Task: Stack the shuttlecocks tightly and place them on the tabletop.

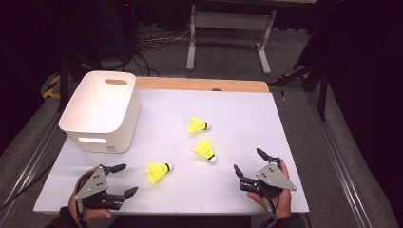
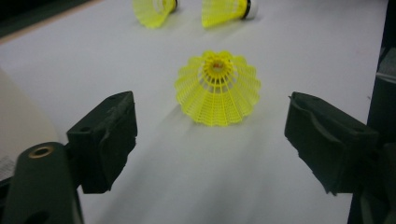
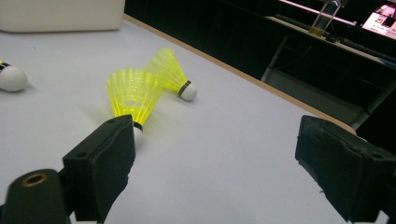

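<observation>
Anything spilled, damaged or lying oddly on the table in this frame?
Nothing stands out. Three yellow shuttlecocks lie on their sides, apart from one another: one near the left gripper, two more mid-table. The white bin stands upright at the far left. Both grippers, left and right, are open and hold nothing.

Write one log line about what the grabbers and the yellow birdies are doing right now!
left gripper: open, empty, facing nearest shuttlecock | right gripper: open, empty | three shuttlecocks lying on table | white bin: upright
</observation>
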`<state>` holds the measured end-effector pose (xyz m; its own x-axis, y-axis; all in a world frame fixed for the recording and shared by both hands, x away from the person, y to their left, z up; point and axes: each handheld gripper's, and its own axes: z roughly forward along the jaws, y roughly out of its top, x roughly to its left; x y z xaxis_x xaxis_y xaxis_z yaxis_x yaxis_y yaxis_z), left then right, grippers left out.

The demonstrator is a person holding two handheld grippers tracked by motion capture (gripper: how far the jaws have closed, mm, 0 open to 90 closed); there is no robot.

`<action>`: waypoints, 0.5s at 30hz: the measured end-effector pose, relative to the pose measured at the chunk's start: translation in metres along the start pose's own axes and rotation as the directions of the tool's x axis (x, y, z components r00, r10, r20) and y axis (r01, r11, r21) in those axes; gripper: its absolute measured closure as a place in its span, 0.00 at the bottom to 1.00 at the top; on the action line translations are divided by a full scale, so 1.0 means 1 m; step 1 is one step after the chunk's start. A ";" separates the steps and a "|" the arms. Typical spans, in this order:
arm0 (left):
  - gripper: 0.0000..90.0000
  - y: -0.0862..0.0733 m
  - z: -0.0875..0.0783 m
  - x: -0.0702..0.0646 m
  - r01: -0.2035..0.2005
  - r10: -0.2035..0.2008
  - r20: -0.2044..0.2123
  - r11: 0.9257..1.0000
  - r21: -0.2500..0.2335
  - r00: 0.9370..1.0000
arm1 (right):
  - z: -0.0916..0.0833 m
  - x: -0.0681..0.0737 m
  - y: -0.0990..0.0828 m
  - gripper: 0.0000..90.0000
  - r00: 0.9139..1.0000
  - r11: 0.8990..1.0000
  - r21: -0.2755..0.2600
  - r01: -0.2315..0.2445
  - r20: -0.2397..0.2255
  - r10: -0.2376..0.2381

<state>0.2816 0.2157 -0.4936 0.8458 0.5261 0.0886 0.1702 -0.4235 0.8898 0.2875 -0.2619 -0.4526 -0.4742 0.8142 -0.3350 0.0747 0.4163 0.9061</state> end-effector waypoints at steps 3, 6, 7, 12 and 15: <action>0.25 0.002 0.012 -0.009 -0.020 0.016 0.076 0.999 0.048 0.997 | 0.001 0.001 0.000 0.15 1.000 1.000 0.018 0.014 0.017 -0.014; 0.34 0.004 0.021 -0.013 -0.025 0.016 0.099 0.996 0.086 0.995 | 0.002 0.000 -0.001 0.16 1.000 1.000 0.024 0.017 0.022 -0.018; 0.36 0.004 0.025 -0.014 -0.025 0.015 0.112 0.995 0.094 0.994 | 0.003 0.000 -0.001 0.16 1.000 1.000 0.026 0.017 0.024 -0.017; 0.54 0.013 0.041 -0.015 -0.038 0.023 0.113 0.991 0.130 0.993 | 0.005 0.002 -0.001 0.17 0.999 0.999 0.042 0.033 0.026 -0.034; 0.63 0.017 0.049 -0.014 -0.039 0.025 0.114 0.991 0.129 0.993 | 0.005 0.004 -0.001 0.17 0.999 0.998 0.043 0.039 0.025 -0.040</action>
<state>0.2972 0.1653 -0.5013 0.9018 0.4281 0.0591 0.2003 -0.5352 0.8206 0.2898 -0.2569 -0.4558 -0.4550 0.8065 -0.3775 0.0939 0.4651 0.8803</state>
